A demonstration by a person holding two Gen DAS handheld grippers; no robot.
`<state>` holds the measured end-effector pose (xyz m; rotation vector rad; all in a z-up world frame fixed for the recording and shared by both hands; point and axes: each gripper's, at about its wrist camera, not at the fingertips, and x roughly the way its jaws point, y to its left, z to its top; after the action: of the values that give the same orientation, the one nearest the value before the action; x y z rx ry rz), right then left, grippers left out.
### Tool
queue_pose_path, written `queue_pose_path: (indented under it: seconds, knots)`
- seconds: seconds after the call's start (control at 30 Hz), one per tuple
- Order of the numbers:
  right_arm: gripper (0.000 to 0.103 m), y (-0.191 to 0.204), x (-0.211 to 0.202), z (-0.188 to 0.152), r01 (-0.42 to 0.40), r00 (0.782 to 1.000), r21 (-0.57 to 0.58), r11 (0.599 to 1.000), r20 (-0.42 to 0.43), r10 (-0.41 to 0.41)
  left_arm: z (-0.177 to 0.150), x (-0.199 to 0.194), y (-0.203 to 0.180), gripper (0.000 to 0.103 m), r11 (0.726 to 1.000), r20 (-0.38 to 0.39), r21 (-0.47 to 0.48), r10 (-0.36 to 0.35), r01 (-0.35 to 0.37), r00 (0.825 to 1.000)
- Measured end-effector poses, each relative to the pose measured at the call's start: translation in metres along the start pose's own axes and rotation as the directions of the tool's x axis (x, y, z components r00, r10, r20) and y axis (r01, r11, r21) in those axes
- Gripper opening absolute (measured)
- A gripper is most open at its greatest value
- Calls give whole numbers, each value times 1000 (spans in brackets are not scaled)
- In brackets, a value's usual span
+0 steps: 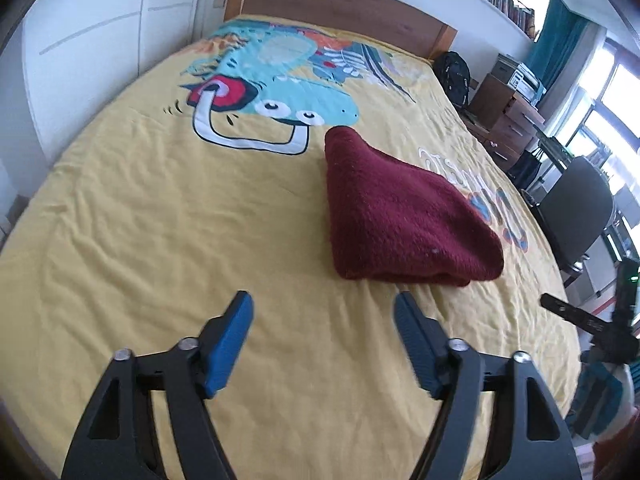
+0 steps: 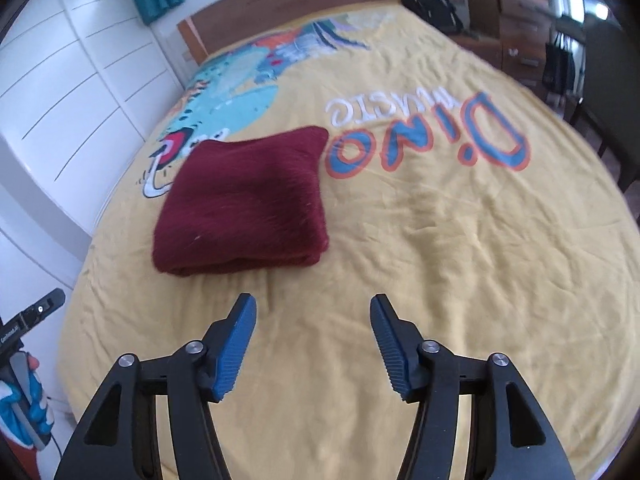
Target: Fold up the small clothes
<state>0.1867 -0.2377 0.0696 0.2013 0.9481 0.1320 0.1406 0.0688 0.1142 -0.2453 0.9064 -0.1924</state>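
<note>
Two grippers hang over the yellow cartoon-printed bedspread (image 1: 120, 208), both with jaws wide and holding nothing. In the left gripper's (image 1: 323, 340) view, the folded maroon knitted garment (image 1: 400, 216) lies right of centre; bare sheet fills the lower left. The right gripper's (image 2: 312, 344) view alone shows it left of centre, with open sheet at right.

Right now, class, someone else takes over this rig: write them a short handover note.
Left gripper: jaws open, empty, above the bedspread.
Right gripper: jaws open, empty, also short of the garment.
The maroon knit garment lies folded into a compact rectangle on the yellow bedspread, ahead of both grippers, touching neither.
Done: this piece looks folded.
Left: no other clothes in view; perhaps tidy or move it.
</note>
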Motion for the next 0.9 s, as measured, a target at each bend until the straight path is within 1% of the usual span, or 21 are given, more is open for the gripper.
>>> queue_pose_path:
  seconds: [0.03,0.1,0.17,0.23,0.27,0.37,0.43,0.47,0.53,0.57,0.6,0.73,0.9]
  knots:
    - [64,5,-9,-8,8,1000,-7,1000,16,-8,-6,-7,-5,72,1000,16,12,11,-11,1000]
    - [71,12,-22,-21,32,999,-22,999,45,-31,-16,-15,-12,73,999,37,34,35,-36,999]
    - [74,19,-35,-36,50,997,-37,998,65,-48,-26,-24,-20,73,996,64,58,67,-70,996]
    - [76,24,-46,-50,69,994,-44,997,84,-65,-38,-31,-26,83,993,86,74,84,-90,993]
    - [77,27,-52,-56,79,993,-48,996,95,-74,-45,-36,-31,89,992,100,79,93,-101,991]
    - [80,33,-67,-72,109,987,-61,992,129,-100,-58,-44,-38,91,987,131,96,114,-127,985]
    - [82,36,-77,-83,132,981,-63,989,155,-121,-67,-48,-43,96,983,147,109,130,-147,981]
    - [85,36,-81,-86,137,978,-61,989,164,-126,-72,-50,-46,98,980,159,117,141,-160,977]
    - [91,36,-87,-92,145,975,-57,988,179,-133,-81,-54,-50,99,976,167,129,152,-174,974]
    - [100,36,-90,-94,151,972,-56,987,188,-138,-84,-56,-51,100,975,169,136,153,-176,974]
    - [103,36,-94,-97,159,969,-57,986,203,-144,-88,-57,-54,102,973,171,144,155,-180,973]
    - [103,35,-106,-105,177,959,-55,983,235,-160,-100,-62,-59,102,966,187,166,165,-196,968]
    - [103,33,-116,-114,196,948,-59,979,268,-173,-108,-69,-65,102,963,214,169,170,-208,962]
